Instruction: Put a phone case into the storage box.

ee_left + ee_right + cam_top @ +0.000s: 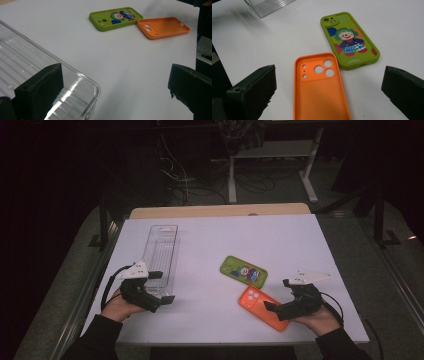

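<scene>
Your right gripper [329, 100], jaws wide and empty, straddles the orange case [319, 90], long axis running straight ahead between the fingers.

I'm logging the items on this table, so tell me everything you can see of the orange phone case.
The orange phone case is a soft-looking, matte, rubbery shell lying flat on the white table with its hollow inside facing up. It has a raised rim, a finely textured inner floor, and a camera section with three large round holes and two small ones. It is empty. One corner sits against or very close to the green clown case. The open right tongs straddle it without touching it.
</scene>
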A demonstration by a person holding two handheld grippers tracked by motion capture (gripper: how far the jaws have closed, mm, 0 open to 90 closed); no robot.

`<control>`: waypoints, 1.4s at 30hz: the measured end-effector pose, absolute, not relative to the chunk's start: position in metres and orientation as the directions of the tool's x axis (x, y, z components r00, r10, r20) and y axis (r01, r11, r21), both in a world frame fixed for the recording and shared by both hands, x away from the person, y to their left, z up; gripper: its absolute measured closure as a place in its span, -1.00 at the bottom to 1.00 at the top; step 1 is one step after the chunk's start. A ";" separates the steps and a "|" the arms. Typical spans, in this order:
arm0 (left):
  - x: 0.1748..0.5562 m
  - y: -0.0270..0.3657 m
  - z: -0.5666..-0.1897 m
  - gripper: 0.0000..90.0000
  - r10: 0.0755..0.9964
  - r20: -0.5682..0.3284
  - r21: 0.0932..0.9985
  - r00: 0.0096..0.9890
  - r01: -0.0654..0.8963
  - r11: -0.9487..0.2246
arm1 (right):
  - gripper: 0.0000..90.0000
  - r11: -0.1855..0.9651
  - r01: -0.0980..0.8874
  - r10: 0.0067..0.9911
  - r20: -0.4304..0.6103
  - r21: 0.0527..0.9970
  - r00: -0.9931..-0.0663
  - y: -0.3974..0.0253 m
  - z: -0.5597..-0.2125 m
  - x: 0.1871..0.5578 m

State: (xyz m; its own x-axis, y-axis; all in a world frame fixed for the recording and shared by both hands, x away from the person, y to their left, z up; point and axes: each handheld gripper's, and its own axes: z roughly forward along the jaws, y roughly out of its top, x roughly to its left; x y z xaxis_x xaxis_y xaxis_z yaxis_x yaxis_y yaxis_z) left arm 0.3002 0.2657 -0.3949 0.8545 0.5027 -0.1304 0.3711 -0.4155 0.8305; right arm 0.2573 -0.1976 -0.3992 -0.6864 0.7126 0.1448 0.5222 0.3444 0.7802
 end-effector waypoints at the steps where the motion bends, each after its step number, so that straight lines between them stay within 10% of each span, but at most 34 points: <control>1: 0.300 0.266 -0.395 -1.00 0.503 -0.130 0.831 0.855 0.371 -0.415 | -1.00 0.344 0.522 0.713 0.145 0.780 -0.686 -0.198 -0.399 0.257; 42: 0.300 0.265 -0.395 -1.00 0.498 -0.122 0.831 0.858 0.363 -0.421 | -0.94 0.511 0.583 0.686 0.109 0.631 -0.719 -0.176 -0.436 0.267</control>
State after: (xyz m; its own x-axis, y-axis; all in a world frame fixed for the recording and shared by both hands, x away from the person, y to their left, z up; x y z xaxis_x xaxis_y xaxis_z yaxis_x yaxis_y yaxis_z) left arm 0.2998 0.2648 -0.3950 0.8582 0.4985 -0.1225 0.3634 -0.4214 0.8309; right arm 0.2670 -0.1761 -0.4360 -0.7193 0.6862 0.1088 0.5833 0.5114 0.6310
